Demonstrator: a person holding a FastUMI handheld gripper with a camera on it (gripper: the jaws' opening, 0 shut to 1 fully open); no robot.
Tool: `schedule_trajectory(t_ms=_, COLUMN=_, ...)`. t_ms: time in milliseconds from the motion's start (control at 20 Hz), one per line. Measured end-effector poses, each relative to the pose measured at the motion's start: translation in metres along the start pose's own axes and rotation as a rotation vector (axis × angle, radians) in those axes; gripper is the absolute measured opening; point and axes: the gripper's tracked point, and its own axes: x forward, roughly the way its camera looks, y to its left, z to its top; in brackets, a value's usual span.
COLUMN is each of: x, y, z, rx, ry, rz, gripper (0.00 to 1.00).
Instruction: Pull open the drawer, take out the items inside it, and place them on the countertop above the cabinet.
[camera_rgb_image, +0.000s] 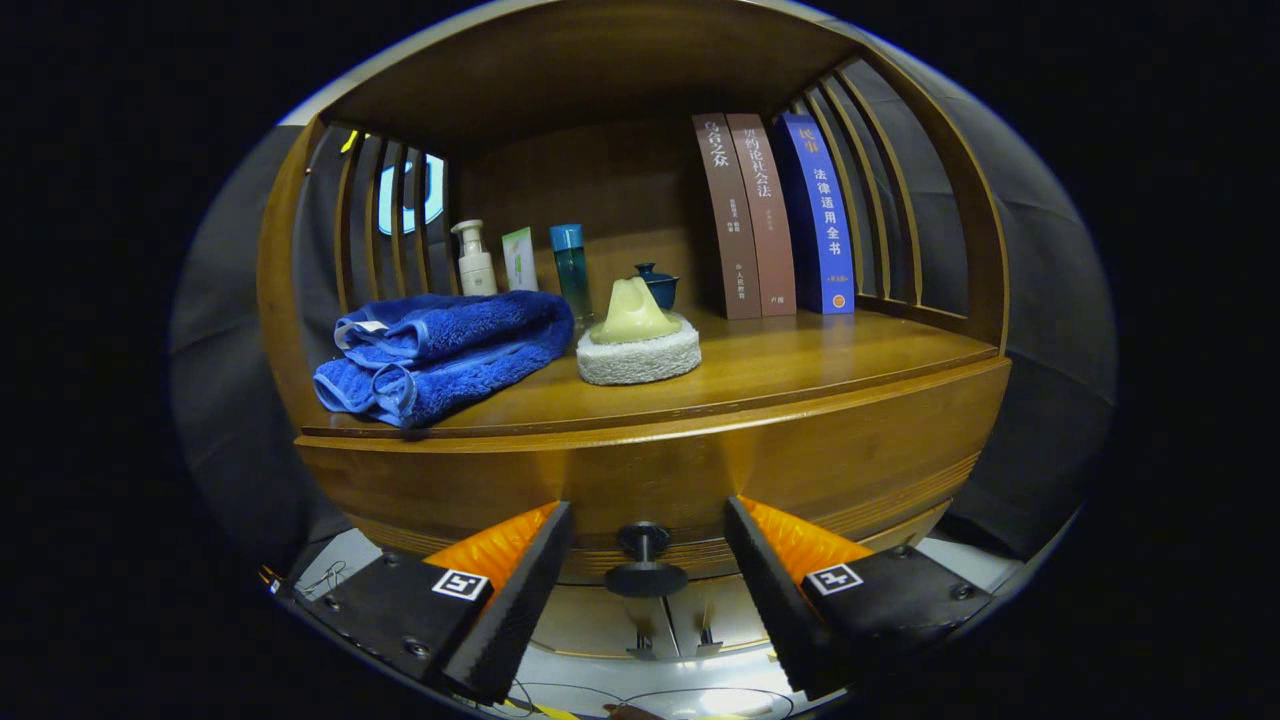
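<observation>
My gripper (648, 560) is open, its two black-and-orange fingers (510, 590) on either side of the drawer's dark round knob (645, 575) without touching it. The knob sticks out from the wooden drawer front (640, 480), which sits flush with the cabinet. Above it runs the wooden countertop (820, 365). On the countertop lie a folded blue towel (440, 350) to the left and a round white scrub pad with a yellow handle (638, 340) in the middle.
At the back of the countertop stand a white pump bottle (474, 260), a small green box (520, 258), a teal bottle (571, 265) and a small dark blue pot (658, 285). Three books (775, 215) stand upright at the back right. Slatted wooden sides enclose the shelf.
</observation>
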Motion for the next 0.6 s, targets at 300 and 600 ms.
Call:
schedule_trajectory(t_ms=300, x=-0.022, y=0.006, z=0.017, rx=-0.008, ry=-0.027, rz=0.013, gripper=0.99)
schedule_trajectory(t_ms=600, x=-0.076, y=0.019, z=0.058, rx=-0.007, ry=-0.075, rz=0.021, gripper=0.99)
